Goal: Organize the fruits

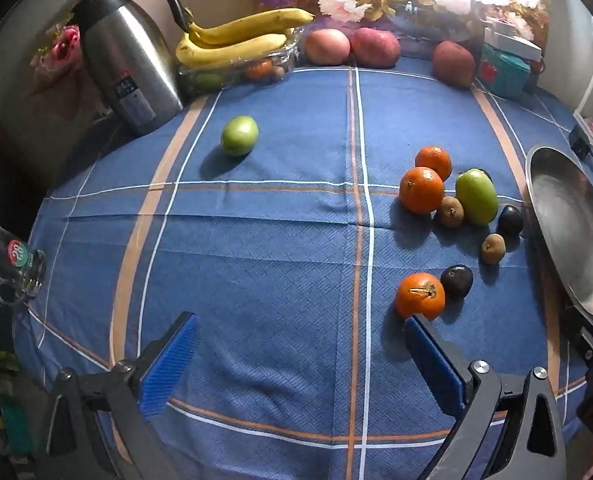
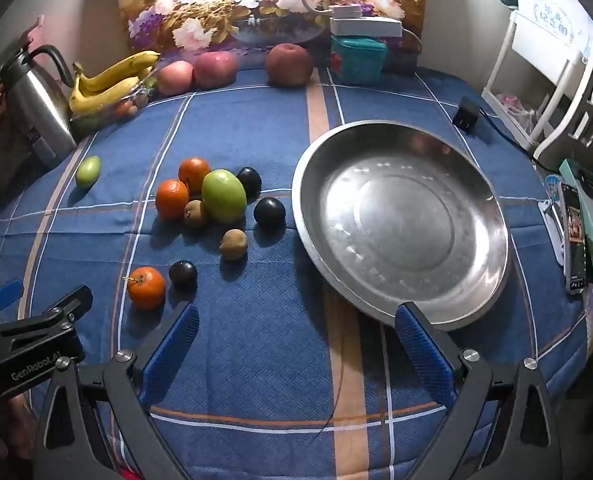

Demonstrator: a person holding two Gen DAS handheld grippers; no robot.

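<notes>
Fruit cluster on blue plaid table [image 2: 256, 360], left of the steel basin [image 2: 492, 208]. Nearest orange [image 2: 146, 287], stem up, lies just beyond the right gripper [image 2: 296, 354] and off its left finger; in the left wrist view the same orange sits right at the tip of the left gripper's [image 1: 302, 360] right finger, contact unclear. Dark plum [image 2: 183, 275] just beside that orange. Further back: two oranges [image 2: 172, 199], large green fruit [image 2: 223, 195] with long axis running away from the camera and tilted slightly left, two brown kiwis [image 2: 233, 244], two more dark plums [image 2: 269, 212]. Small green fruit [image 1: 239, 135] alone, well apart to the left, near the kettle [image 1: 128, 60].

Both grippers spread wide, nothing between the fingers, both angled down at the cloth. Basin rim sits just past the right gripper's right finger.

Back edge: bananas [image 1: 236, 38], three red apples [image 1: 327, 47].
</notes>
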